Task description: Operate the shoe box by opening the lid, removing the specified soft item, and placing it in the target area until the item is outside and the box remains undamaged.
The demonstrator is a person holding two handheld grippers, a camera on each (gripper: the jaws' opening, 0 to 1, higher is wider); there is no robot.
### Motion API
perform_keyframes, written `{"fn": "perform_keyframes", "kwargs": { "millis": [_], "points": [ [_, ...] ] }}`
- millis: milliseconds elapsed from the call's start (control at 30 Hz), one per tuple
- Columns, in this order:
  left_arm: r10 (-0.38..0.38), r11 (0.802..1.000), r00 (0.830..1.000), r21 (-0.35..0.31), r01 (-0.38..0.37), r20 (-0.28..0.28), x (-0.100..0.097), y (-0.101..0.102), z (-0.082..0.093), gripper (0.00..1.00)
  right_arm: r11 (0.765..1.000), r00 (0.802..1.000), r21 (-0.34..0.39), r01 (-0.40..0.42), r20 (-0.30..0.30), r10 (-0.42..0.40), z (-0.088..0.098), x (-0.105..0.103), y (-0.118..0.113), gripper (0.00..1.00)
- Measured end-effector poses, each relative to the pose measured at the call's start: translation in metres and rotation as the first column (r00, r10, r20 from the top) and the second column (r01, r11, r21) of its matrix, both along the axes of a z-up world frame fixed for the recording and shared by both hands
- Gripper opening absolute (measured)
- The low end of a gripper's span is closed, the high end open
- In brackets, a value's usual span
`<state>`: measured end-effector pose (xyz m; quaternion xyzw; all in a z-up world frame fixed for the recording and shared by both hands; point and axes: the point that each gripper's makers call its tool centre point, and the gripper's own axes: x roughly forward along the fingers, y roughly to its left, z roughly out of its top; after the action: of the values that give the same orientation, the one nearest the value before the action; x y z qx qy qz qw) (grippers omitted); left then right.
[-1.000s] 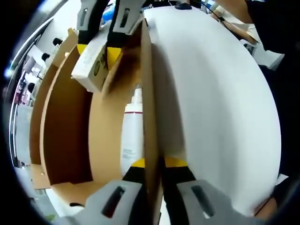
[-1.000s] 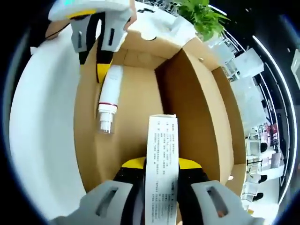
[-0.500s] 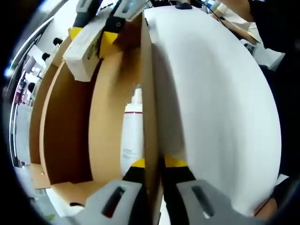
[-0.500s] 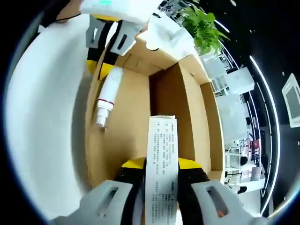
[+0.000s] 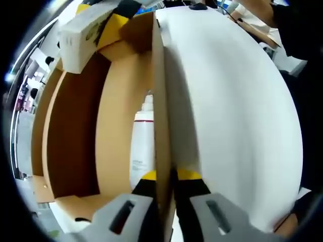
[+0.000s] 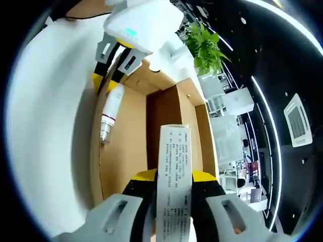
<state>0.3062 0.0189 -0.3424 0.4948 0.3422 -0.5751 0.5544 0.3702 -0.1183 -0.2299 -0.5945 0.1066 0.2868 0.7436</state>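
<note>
An open brown cardboard shoe box (image 5: pixel 113 151) lies on the white table (image 5: pixel 227 111). My left gripper (image 5: pixel 168 176) is shut on the box's thin side wall (image 5: pixel 157 101). A white tube (image 5: pixel 143 146) with a narrow cap lies on the box floor. Above the box's far end, the right gripper (image 5: pixel 98 22) holds a small white carton (image 5: pixel 75 40). In the right gripper view, my right gripper (image 6: pixel 174 177) is shut on that printed white carton (image 6: pixel 174 166), raised above the box (image 6: pixel 126 151). The tube (image 6: pixel 108 113) lies below, near the left gripper (image 6: pixel 106 83).
The white table (image 6: pixel 50 126) spreads out beside the box. A green plant (image 6: pixel 204 45) stands beyond the box's far end. A person's dark sleeve (image 5: pixel 298 50) is at the table's far edge. Office furniture lies behind the box.
My right gripper has lifted the white carton up and away from the box floor, out over the box's end. The left gripper still clamps the side wall; the tube has not moved.
</note>
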Motion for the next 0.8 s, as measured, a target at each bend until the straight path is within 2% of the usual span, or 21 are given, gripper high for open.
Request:
{"fn": "perform_keyframes", "kwargs": {
  "millis": [100,267,300,533,800],
  "points": [
    [0.002,1.0,1.0,-0.001,-0.002,-0.001,0.0,0.0,0.0,0.04,1.0,1.0,-0.002,-0.004,0.01,0.004,0.001,-0.001,-0.001,0.22],
    [0.003,1.0,1.0,-0.001,-0.003,-0.002,0.0,0.0,0.0,0.04,1.0,0.999,0.002,-0.001,0.044,0.001,0.012,-0.004,-0.004,0.22],
    [0.003,1.0,1.0,-0.001,-0.003,-0.001,0.0,0.0,0.0,0.04,1.0,0.998,0.008,-0.002,0.067,0.002,0.018,-0.006,-0.004,0.22],
    [0.005,1.0,1.0,0.0,-0.005,-0.001,0.001,0.0,0.0,0.04,1.0,0.994,0.0,0.003,0.109,-0.003,0.031,-0.021,-0.013,0.22],
    [0.004,1.0,1.0,0.0,-0.004,-0.001,0.002,0.0,0.0,0.04,1.0,0.991,-0.017,0.005,0.135,-0.003,0.039,-0.033,-0.021,0.22]
  ]
}}
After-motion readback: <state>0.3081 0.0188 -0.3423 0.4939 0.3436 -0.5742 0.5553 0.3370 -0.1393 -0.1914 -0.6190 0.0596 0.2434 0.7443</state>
